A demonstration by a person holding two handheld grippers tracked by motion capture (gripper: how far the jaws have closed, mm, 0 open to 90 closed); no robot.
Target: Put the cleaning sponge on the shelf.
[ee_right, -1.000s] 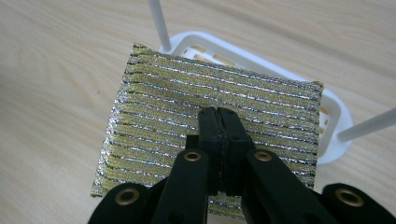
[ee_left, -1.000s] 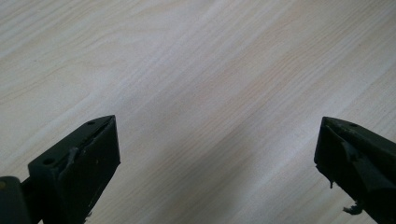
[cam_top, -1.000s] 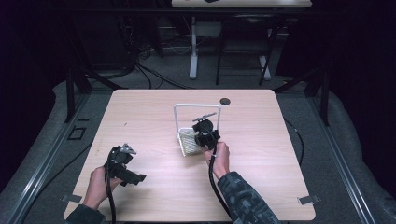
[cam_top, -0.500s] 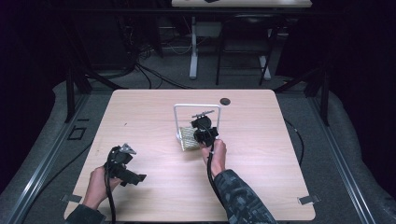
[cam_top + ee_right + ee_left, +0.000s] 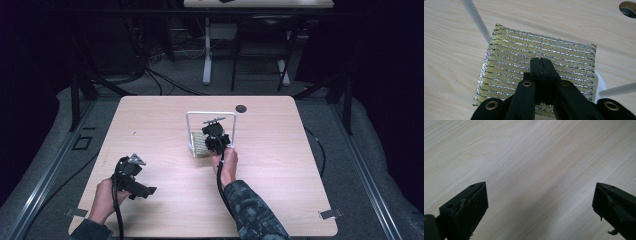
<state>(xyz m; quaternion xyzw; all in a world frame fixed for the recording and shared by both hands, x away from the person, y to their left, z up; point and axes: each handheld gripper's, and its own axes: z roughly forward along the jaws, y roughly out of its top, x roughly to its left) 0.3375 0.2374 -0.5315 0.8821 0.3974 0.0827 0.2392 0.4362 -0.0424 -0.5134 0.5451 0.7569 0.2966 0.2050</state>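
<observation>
I had the right gripper (image 5: 541, 62) over the glittery striped scouring pad (image 5: 519, 55), which lay flat on the table (image 5: 300, 165) at the foot of the white wire rack (image 5: 212, 114), near the table's middle. Its jaws were pressed together, and whether they pinched any of the pad's fabric I could not tell. I judged the work barely begun: the pad was not yet lifted. The rack held nothing on its bar (the pad sat beneath it, between the legs). My left gripper (image 5: 539, 202) hovered over bare wood at the near left, jaws wide, holding nothing.
</observation>
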